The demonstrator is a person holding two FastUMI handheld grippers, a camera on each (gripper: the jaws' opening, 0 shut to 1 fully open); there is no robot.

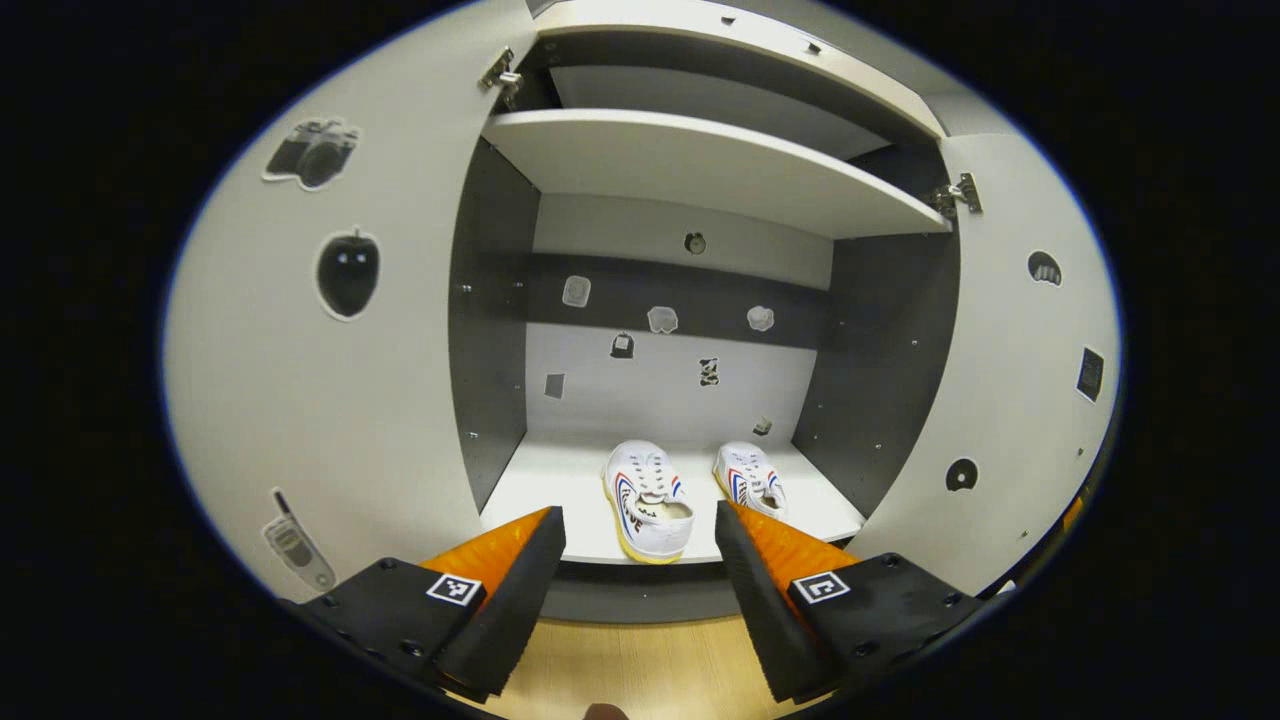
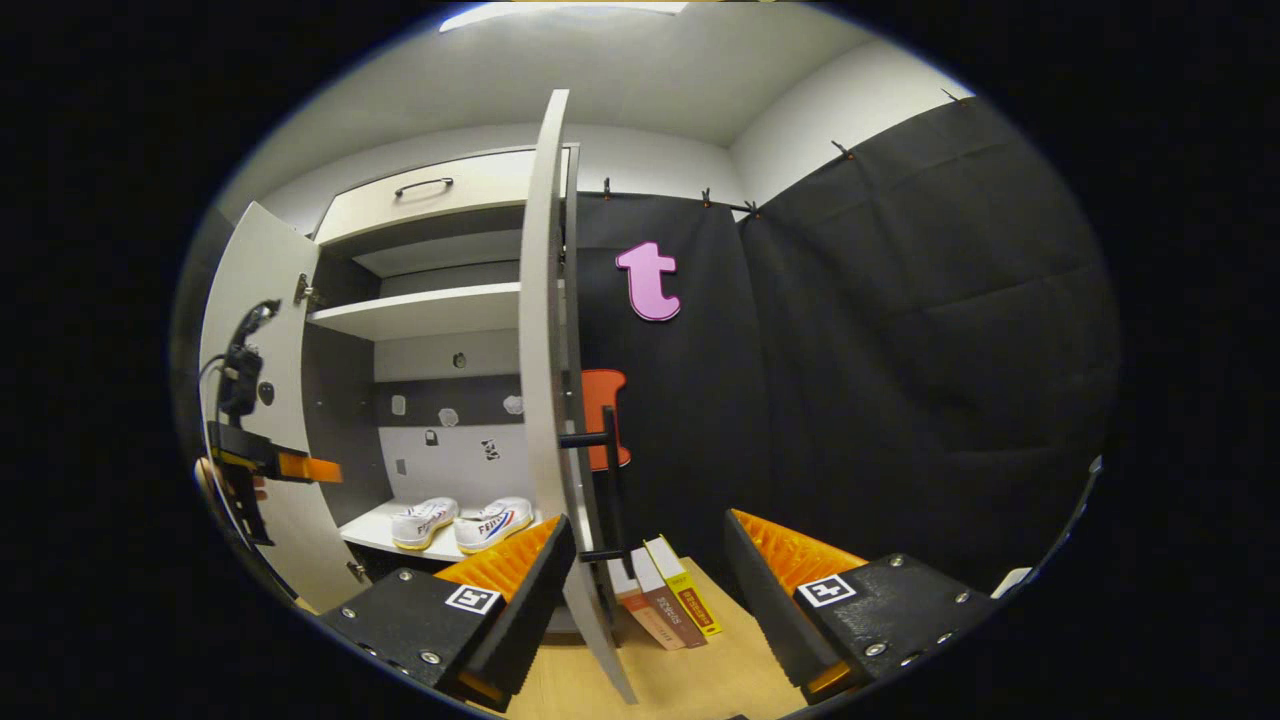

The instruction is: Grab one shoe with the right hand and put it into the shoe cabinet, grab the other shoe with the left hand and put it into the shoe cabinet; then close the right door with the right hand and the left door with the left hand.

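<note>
Already both shoes (image 1: pixel 690 490) sit inside open cabinet (image 1: pixel 700 165).

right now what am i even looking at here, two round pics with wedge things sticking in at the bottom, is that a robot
No robot: a person carries a handheld two-finger tool in each hand, and a fisheye camera rides on each one. The wedges at the bottom are that tool's own tongs.

The left gripper view looks straight into an open shoe cabinet; the left tongs are open and hold nothing. Two white shoes sit side by side on the bottom shelf, so both are already in.

The right gripper view is taken from the right side, beside the edge of the open right door. The right tongs are also open and empty. A few books stand on the floor beyond them. The other tool shows far left, in front of the left door. Both doors are open.
</note>
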